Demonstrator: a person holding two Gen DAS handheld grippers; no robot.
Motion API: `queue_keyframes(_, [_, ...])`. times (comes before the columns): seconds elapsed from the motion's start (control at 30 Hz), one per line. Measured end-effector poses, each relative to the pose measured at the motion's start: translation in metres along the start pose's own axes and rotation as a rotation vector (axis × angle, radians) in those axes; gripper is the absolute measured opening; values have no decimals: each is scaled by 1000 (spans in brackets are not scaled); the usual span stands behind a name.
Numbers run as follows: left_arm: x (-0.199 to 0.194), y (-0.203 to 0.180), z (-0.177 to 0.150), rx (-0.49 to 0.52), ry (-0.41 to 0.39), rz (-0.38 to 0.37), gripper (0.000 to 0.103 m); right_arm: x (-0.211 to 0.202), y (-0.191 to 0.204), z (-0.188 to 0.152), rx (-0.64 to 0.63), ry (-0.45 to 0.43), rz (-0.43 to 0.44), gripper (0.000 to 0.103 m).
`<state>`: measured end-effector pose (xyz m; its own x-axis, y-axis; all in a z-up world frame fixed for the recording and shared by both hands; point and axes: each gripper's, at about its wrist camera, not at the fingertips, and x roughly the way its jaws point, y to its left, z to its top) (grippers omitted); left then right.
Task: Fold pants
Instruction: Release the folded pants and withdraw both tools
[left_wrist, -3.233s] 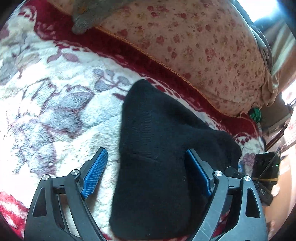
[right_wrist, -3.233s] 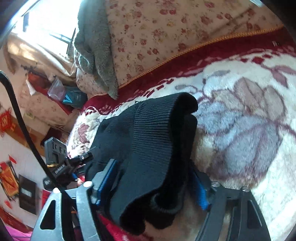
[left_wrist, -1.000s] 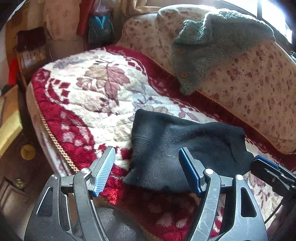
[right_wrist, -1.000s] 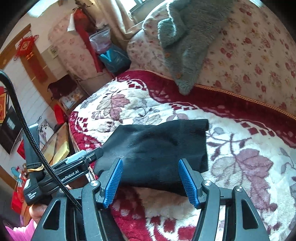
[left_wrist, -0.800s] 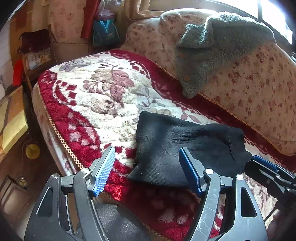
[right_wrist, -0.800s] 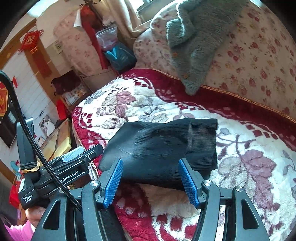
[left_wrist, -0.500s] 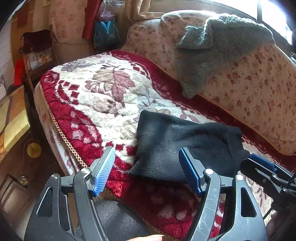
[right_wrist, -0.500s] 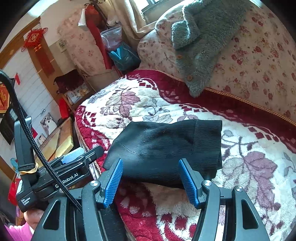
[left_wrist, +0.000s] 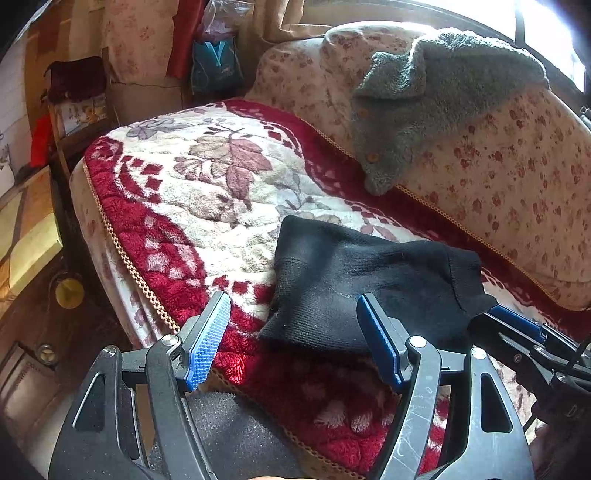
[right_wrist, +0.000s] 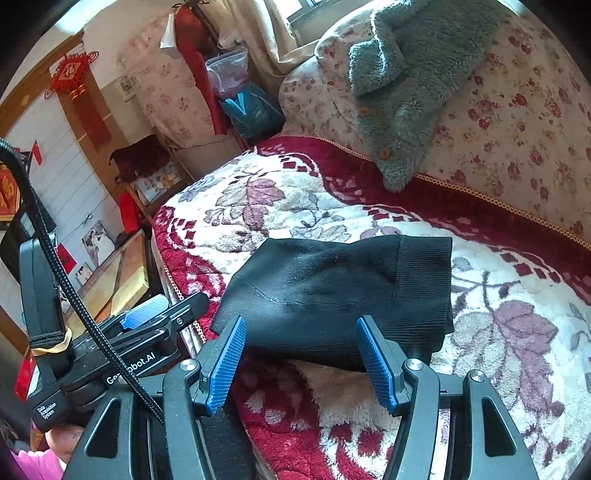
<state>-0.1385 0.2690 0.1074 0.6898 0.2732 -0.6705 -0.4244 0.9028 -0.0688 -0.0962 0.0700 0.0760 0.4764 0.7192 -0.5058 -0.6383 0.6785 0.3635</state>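
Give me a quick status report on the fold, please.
Left claw open, empty. Right claw open, empty. Black pants folded on blanket. Nothing in the way.

In the right wrist view, white lettering is seen on the black body of the left gripper (right_wrist: 147, 314): a brand reading "Ge…obot.AI", its middle letters crossed by a braided black cable (right_wrist: 74, 295). On a small label (right_wrist: 48, 410) at the near end of the same body, "Data Acquisition System" is printed in three short lines. A single gold character is carried by a red knot ornament (right_wrist: 72, 72) hung on the wall, but it cannot be read. No legible text is found in the left wrist view.
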Motion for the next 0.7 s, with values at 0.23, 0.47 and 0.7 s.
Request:
queue_keyframes(0.23, [1, 2, 0, -1, 2, 0, 72, 4, 2, 0, -4, 9, 5, 60])
queue_keyframes(0.47, [3, 5, -1, -11, 8, 3, 72, 11, 2, -1, -6, 24, 6, 60])
queue_keyframes(0.7, [4, 6, -1, -29, 16, 6, 72, 15, 5, 0, -13, 30, 8, 60])
